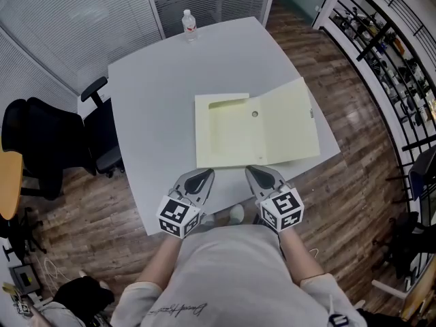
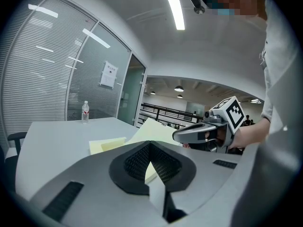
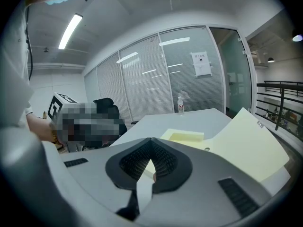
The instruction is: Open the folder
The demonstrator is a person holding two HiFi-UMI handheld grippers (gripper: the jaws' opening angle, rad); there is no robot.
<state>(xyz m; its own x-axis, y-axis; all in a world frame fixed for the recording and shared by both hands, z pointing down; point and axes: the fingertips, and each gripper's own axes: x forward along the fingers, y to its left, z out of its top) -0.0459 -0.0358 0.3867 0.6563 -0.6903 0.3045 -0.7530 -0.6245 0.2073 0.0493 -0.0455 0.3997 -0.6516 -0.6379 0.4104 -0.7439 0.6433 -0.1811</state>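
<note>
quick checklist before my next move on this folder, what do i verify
1. Folder opened: ok, its cover is off the base.
2. Cover lying flat: not ok, it stands tilted up on the right.
3. Left gripper empty, jaws together: ok.
4. Right gripper empty, jaws together: ok.
5. Water bottle apart from the folder, at the table's far edge: ok.

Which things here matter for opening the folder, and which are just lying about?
Job:
- folder, cover already open
- left gripper and right gripper, both shut and empty

Lying about:
- water bottle at the far edge of the table
- black office chairs beside the table
</note>
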